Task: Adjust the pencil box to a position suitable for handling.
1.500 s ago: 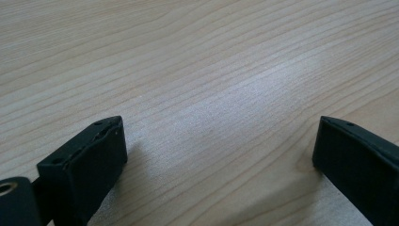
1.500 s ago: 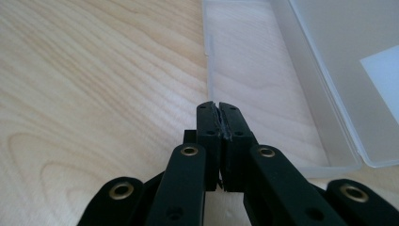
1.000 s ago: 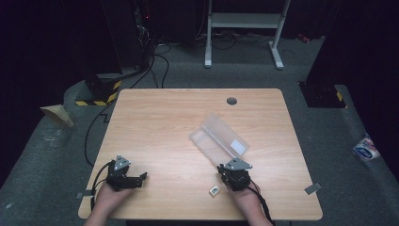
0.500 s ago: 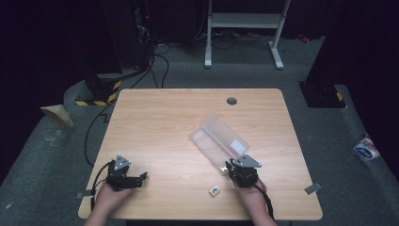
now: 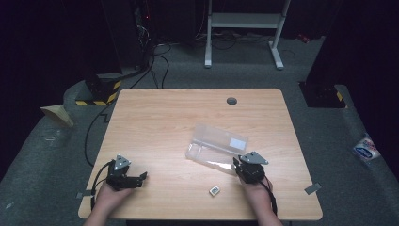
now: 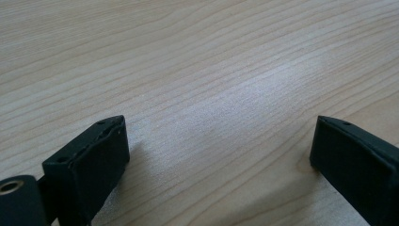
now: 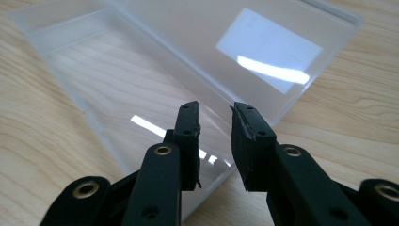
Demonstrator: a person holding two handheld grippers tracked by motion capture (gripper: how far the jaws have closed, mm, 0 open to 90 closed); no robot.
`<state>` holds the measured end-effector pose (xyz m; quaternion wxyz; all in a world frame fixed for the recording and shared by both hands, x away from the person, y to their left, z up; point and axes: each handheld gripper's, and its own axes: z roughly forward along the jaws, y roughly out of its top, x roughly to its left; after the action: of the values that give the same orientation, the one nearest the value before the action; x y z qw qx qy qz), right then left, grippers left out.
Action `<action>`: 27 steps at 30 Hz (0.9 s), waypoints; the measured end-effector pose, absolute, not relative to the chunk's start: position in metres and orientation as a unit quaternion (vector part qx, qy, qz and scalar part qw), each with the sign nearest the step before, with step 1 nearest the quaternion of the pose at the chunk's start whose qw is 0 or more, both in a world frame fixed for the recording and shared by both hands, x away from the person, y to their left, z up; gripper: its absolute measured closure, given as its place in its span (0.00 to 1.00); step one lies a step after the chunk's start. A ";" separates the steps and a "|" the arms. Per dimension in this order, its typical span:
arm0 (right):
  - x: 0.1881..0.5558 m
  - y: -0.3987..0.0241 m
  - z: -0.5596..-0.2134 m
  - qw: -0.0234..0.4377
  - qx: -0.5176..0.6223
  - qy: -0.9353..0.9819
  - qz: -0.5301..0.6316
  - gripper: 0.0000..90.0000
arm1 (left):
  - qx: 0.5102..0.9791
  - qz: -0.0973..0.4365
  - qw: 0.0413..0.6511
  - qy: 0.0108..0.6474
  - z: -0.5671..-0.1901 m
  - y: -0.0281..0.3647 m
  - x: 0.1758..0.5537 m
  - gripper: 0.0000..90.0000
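So the right tongs point(image 7: 214, 110) are nearly pressed together, just a narrow gap, pinching nothing — they hover over the near end of a clear plastic case point(image 7: 188, 70) lying open mid-table. Left tongs point(image 6: 219, 141) are spread wide over bare wood near the table's point(image 5: 155, 117) front left corner. A small white card point(image 5: 214, 190) lies just beside the right hand point(image 5: 256, 190).

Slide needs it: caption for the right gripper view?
Right gripper, jaws slightly apart, poised over an open clear plastic case on the wooden table.
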<state>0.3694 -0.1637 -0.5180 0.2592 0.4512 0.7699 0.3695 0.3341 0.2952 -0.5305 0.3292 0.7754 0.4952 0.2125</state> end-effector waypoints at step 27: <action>0.361 -0.198 -0.515 0.199 0.504 0.744 0.392 0.82 | 0.774 0.213 0.331 0.496 -0.530 0.295 0.334 0.07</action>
<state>0.3607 -0.1977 -0.5148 0.1988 0.5039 0.7435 0.3921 0.3336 0.2952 -0.5304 0.3307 0.7743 0.4959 0.2128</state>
